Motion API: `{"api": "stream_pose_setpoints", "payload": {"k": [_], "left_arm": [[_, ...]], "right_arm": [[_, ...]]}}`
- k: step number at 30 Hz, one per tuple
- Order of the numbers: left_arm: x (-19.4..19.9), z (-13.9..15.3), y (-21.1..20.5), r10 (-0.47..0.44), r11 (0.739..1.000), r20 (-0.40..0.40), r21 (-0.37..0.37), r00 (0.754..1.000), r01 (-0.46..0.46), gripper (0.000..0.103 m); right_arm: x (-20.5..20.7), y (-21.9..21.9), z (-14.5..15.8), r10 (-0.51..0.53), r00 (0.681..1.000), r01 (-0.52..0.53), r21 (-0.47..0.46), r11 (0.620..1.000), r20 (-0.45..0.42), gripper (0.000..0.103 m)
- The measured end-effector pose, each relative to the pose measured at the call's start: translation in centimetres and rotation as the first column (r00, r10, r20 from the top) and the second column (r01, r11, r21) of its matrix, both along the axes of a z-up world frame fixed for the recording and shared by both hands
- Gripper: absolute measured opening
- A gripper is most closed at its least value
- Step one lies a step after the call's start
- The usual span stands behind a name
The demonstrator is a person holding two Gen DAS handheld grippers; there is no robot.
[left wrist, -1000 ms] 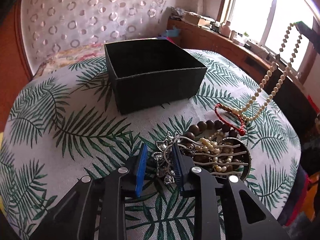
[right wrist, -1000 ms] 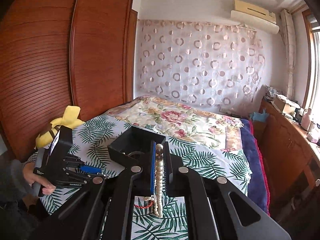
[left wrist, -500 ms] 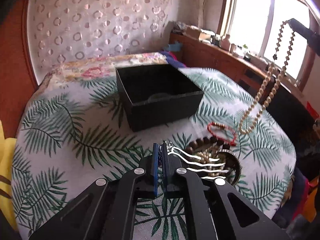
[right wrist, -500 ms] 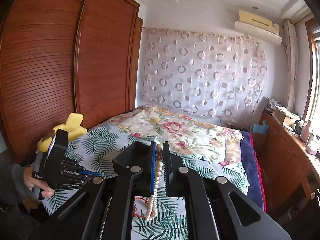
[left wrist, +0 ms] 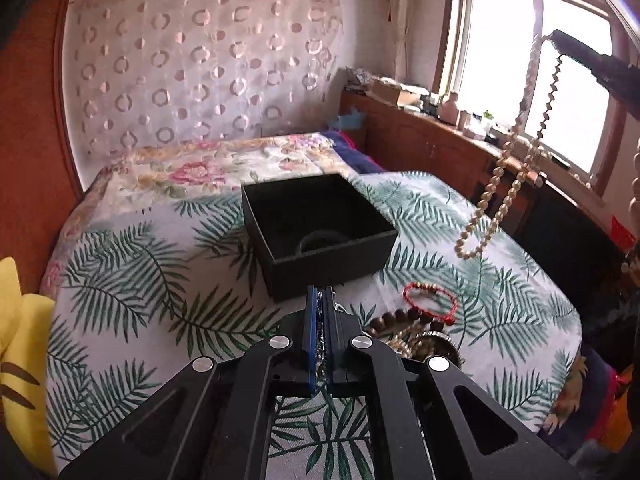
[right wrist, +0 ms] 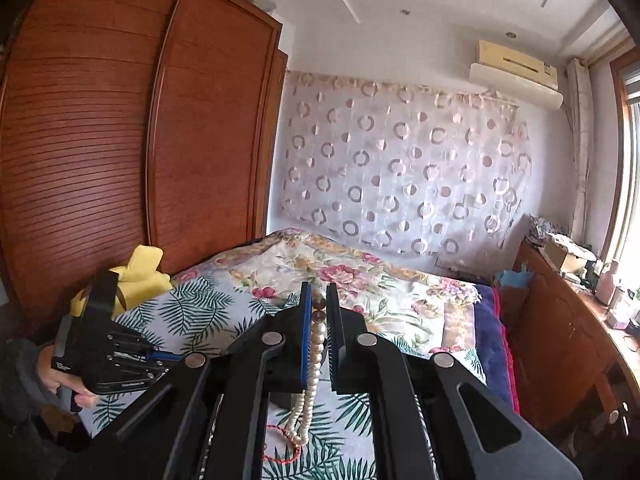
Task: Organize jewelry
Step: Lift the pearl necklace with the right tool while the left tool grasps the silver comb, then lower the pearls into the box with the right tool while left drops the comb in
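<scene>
Since a second ago, the left gripper (left wrist: pixel 319 300) has closed on the silver hair comb (left wrist: pixel 319 344) and is lifting it off the pile, while the right gripper (right wrist: pixel 318 300) is carrying the pearl necklace (left wrist: pixel 500 196) higher, its loop now swinging clear of the leaf-print cloth (left wrist: pixel 132 280). The left jaws are pinched narrow on the comb, of which only a glint is showing between the blue pads. The right jaws are clamping the top beads of the necklace, the rest hanging free below. The black box (left wrist: pixel 320 236) is sitting open just beyond the left gripper, near the middle of the cloth; the red bracelet (left wrist: pixel 430 300) and the dark wooden beads (left wrist: pixel 400 318) are lying to its near right. To do this well, each piece should probably be brought fully over the box rim before release. The necklace should be lowered slowly so that its loop coils inside rather than draping over the wall.
</scene>
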State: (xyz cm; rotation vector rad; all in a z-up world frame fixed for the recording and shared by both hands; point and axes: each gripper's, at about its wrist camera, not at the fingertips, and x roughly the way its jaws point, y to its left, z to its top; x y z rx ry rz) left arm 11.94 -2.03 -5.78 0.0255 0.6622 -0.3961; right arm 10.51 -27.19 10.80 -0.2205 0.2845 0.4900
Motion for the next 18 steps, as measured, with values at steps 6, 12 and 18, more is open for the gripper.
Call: {"api": "stream_pose_setpoints", "payload": {"k": [6,12,18], "left_arm": [[-0.1,2.9,0.2,0.012,1.0,0.069,-0.013,0.998,-0.011,0.001],[1.2,5.4,0.1,0.026,1.0,0.122,-0.009,0.992,-0.025,0.002],[3.6,6.5,-0.1,0.058,0.998,0.146,-0.003,0.988,-0.058,0.002]], "right_arm": [[1.2,1.0,0.2,0.007,1.0,-0.007,-0.012,1.0,-0.008,0.008],[3.8,3.0,0.4,0.014,1.0,-0.014,-0.031,0.999,-0.027,0.008],[6.4,4.9,1.4,0.024,0.999,-0.025,-0.029,0.999,-0.034,0.008]]}}
